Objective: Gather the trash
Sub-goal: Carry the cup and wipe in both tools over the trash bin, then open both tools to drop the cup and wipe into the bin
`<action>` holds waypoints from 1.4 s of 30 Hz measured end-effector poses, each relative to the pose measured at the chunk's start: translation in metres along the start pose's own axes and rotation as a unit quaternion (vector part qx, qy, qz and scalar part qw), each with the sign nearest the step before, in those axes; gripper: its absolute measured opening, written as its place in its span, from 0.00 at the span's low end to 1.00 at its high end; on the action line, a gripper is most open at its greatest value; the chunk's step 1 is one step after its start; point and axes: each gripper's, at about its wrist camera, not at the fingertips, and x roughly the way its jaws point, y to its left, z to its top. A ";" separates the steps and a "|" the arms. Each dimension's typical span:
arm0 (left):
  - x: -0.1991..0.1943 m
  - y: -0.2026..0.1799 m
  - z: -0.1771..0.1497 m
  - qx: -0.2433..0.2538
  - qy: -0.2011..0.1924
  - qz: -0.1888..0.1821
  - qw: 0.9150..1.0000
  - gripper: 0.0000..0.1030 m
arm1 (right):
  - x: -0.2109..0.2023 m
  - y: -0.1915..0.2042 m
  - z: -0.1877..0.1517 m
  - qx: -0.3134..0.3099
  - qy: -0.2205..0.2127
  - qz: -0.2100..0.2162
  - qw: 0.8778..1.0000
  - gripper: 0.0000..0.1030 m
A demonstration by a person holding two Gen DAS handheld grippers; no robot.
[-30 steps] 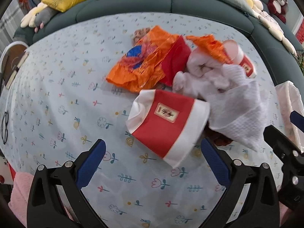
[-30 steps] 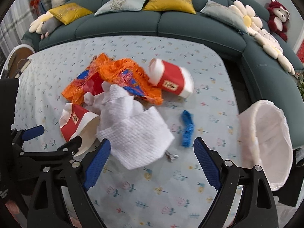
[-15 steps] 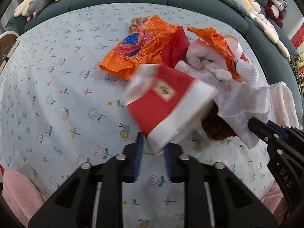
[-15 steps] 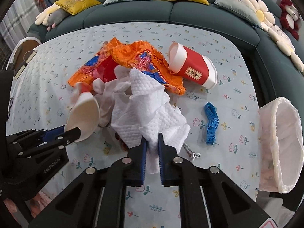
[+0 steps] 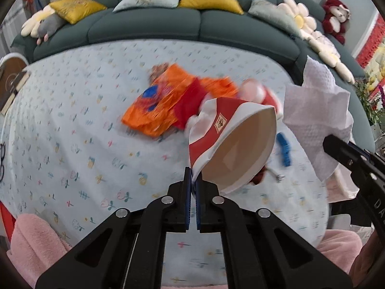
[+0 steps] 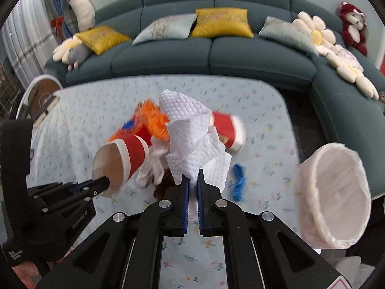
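1. Since a second ago the left gripper (image 5: 193, 180) has closed on the cup (image 5: 231, 142) rim and lifted it to frame center.
2. The right gripper (image 6: 191, 185) has pinched the tissue (image 6: 195, 144), also raised.
3. Both seem ready for the bin (image 6: 336, 192), lower right.
4. The remaining wrappers (image 5: 166, 106) are blurred, probably snack bags.

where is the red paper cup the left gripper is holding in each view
Left wrist: red paper cup right of centre, rim pinched in the left gripper.
Right wrist: same cup at left, mouth facing the camera.
Shared landmark: orange wrapper on the table, behind the cup in both.
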 end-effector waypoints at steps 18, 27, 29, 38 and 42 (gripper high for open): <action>-0.037 -0.192 0.021 0.124 -0.036 -0.092 0.987 0.02 | -0.082 -0.158 -0.019 0.112 -0.062 -0.088 0.988 0.06; -0.006 -0.273 0.013 0.172 -0.005 -0.119 0.978 0.03 | -0.068 -0.236 -0.051 0.164 -0.036 -0.127 0.978 0.06; 0.000 -0.289 0.010 0.181 0.000 -0.123 0.976 0.03 | -0.063 -0.248 -0.059 0.174 -0.028 -0.133 0.975 0.06; 0.022 -0.330 0.008 0.207 0.010 -0.127 0.970 0.03 | -0.043 -0.284 -0.071 0.198 -0.011 -0.132 0.971 0.06; 0.029 -0.338 0.011 0.209 0.011 -0.129 0.969 0.06 | -0.038 -0.288 -0.071 0.202 -0.010 -0.130 0.971 0.12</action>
